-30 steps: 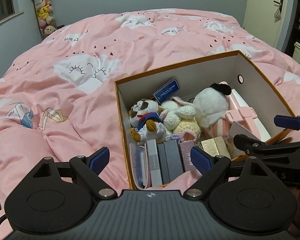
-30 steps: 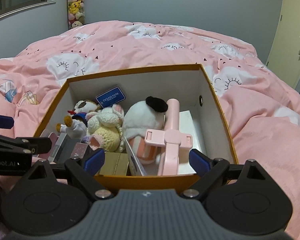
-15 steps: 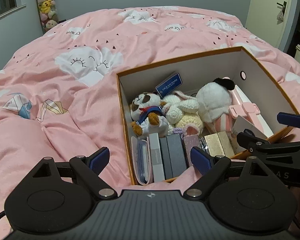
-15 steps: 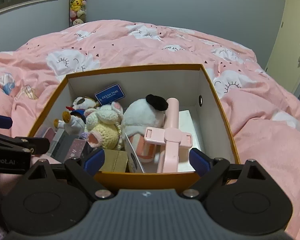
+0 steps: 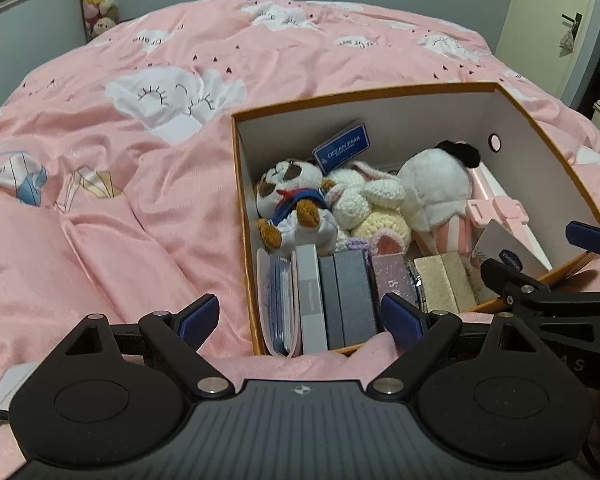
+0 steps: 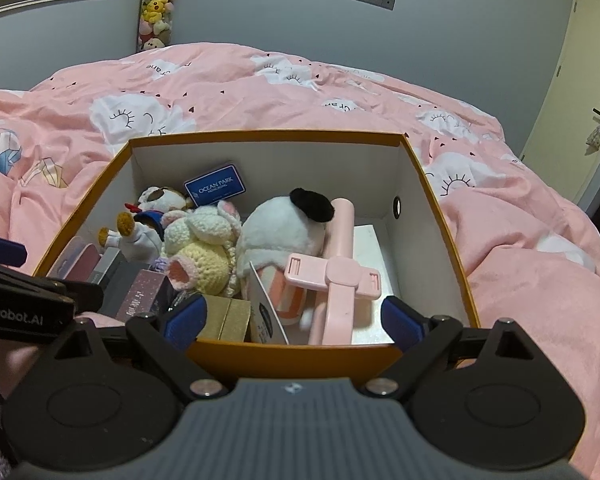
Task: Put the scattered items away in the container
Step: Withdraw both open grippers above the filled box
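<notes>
Left wrist view shows the left gripper held low over the pink blanket, right at the near corner of the orange box. Its two blue fingers are spread wide and nothing is between them. The right wrist view shows the right gripper at the near wall of the same box, also wide open with nothing in it. Both seem to hang back at the edge because the box is already full and there is nothing to carry. Inside, the small flat boxes stand side by side along the near wall, likely so they take up little room. The soft toys lie behind them: a brown and white dog, a knitted bunny pressed next to it, and a round white plush leaning on the bunny. A blue card leans up against the back wall. A pink stand lies along the right side, where the long free space fits it. No loose things show on the blanket near the box, so the tidy job looks almost done or done.
</notes>
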{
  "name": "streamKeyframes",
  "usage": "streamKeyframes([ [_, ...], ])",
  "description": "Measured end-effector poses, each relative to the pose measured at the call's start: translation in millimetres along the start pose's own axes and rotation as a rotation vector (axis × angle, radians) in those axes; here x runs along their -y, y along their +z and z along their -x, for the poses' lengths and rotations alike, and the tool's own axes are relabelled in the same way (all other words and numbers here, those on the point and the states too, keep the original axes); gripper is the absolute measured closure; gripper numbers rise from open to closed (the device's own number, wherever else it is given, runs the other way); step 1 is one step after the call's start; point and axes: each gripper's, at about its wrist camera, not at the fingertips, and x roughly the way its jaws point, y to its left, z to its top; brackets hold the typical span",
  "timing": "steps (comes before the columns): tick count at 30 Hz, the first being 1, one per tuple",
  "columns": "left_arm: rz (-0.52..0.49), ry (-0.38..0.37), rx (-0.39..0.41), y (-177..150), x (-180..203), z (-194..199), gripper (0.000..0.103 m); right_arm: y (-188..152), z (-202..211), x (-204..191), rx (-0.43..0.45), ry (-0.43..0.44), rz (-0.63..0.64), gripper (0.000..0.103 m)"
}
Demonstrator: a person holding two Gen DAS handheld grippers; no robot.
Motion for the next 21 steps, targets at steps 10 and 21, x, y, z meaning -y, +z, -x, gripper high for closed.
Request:
streamKeyframes([
  [10,0.012,0.003,-0.012,-1.6,-2.1,-5.0,0.000,-0.5,-2.6,-0.2,-0.002,0.009,0.003,0.005],
  [21,0.018,0.000,-0.024,-1.2,-3.5,-7.8,0.000,-0.2,-5.5,-0.8,-0.002,0.014,0.005,0.003],
])
